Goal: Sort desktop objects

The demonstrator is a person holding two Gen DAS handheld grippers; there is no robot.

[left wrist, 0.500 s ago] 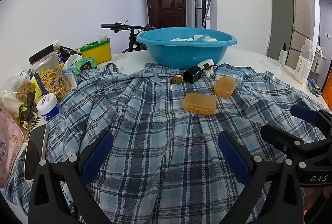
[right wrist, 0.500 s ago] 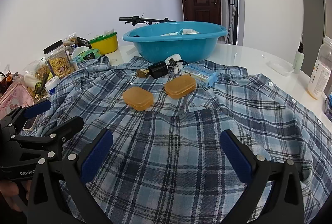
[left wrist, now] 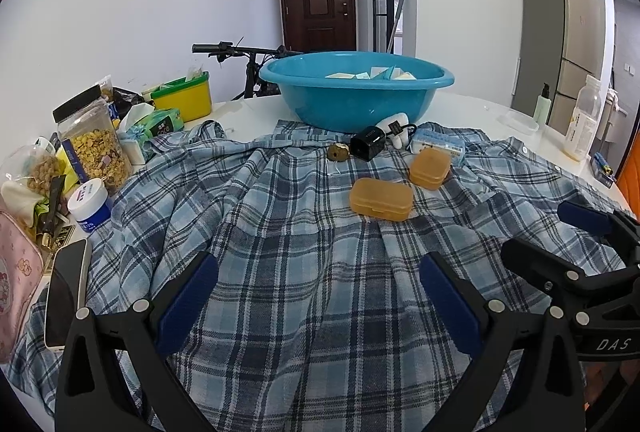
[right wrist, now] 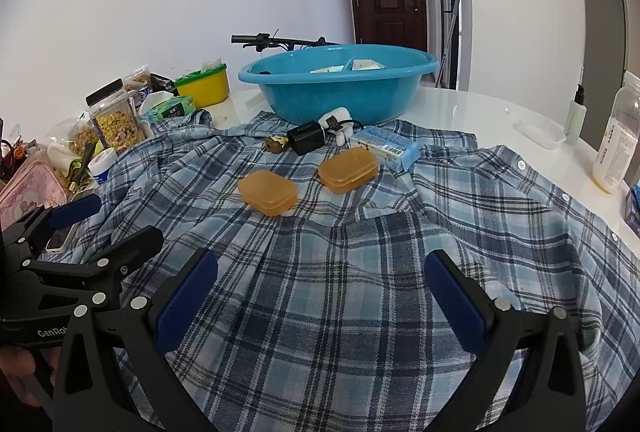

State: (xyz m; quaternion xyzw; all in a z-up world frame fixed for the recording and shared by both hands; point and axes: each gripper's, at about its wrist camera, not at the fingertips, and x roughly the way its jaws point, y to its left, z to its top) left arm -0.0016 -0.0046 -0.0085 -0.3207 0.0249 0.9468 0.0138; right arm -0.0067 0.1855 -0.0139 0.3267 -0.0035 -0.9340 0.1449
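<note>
A blue plaid shirt (left wrist: 304,264) (right wrist: 360,272) is spread over the white table. On it lie two orange plastic cases (left wrist: 381,199) (left wrist: 430,168), also in the right wrist view (right wrist: 267,193) (right wrist: 348,170), a black charger (left wrist: 368,144) (right wrist: 307,138), a small brown lump (left wrist: 338,153) and a light blue packet (right wrist: 386,147). A blue basin (left wrist: 356,92) (right wrist: 340,88) holding packets stands behind them. My left gripper (left wrist: 318,296) is open and empty over the shirt. My right gripper (right wrist: 322,296) is open and empty beside it.
Along the left edge stand snack jars (left wrist: 96,144), a yellow tub (left wrist: 186,98), a white pot (left wrist: 90,200), a phone (left wrist: 66,292) and a pink pouch (left wrist: 16,272). At the right stand bottles (right wrist: 614,140) and a clear lid (right wrist: 538,130).
</note>
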